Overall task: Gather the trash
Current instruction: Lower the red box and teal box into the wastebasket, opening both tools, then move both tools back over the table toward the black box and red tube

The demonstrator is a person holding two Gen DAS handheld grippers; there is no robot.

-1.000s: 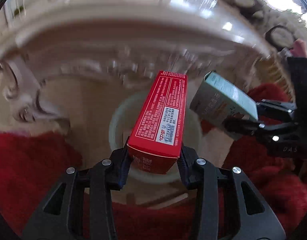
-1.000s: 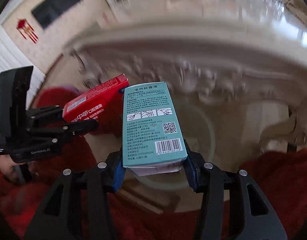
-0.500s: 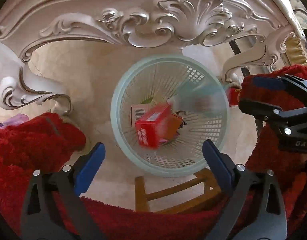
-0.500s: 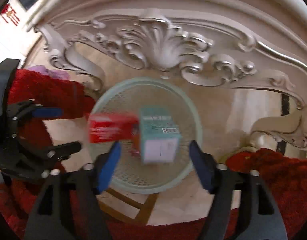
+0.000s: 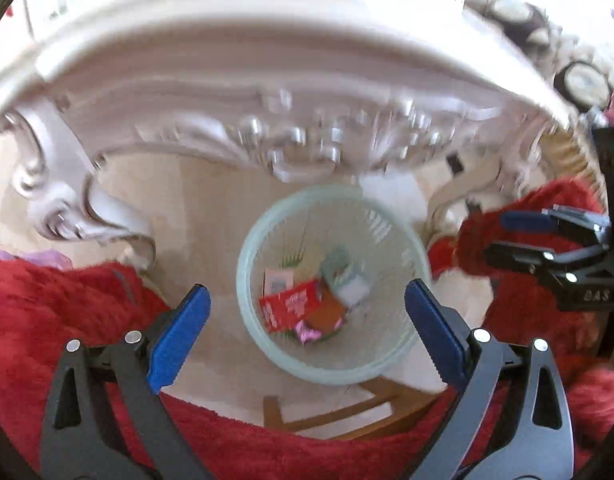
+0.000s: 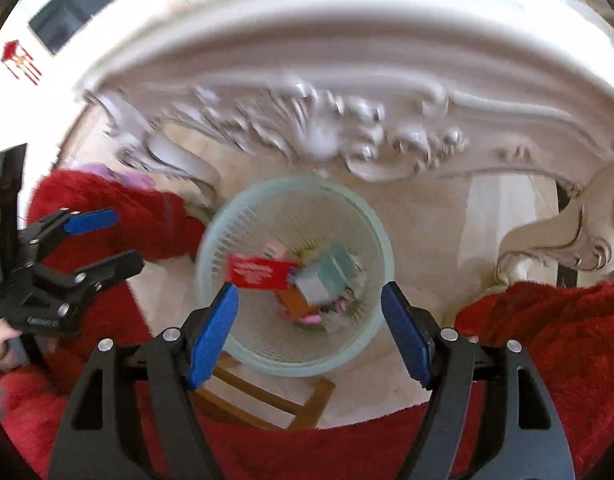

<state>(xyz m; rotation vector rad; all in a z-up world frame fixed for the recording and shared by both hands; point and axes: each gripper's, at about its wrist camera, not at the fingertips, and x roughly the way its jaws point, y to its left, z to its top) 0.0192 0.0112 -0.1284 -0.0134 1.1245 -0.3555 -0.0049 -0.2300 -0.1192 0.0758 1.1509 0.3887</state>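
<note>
Trash: a red box (image 5: 289, 305) and a teal box (image 5: 343, 276) lie inside the pale green basket (image 5: 251, 312), on top of an orange carton and some pink wrappers (details are blurred).
Basket: on the pale floor, just in front of the carved white table (image 5: 267, 92), beside a small wooden stool (image 5: 347, 408).
Left gripper (image 5: 307, 336): jaws spread wide, nothing between the blue pads, poised above the basket.
Right gripper (image 6: 309, 330): released too, pads apart and empty, over the same basket.
Surroundings: red fluffy fabric (image 5: 67, 304) on both sides.
Progress: both boxes appear binned, so this round of drops looks done.
Left to do: unclear; the blurred tabletop hides whether more trash waits there.
</note>
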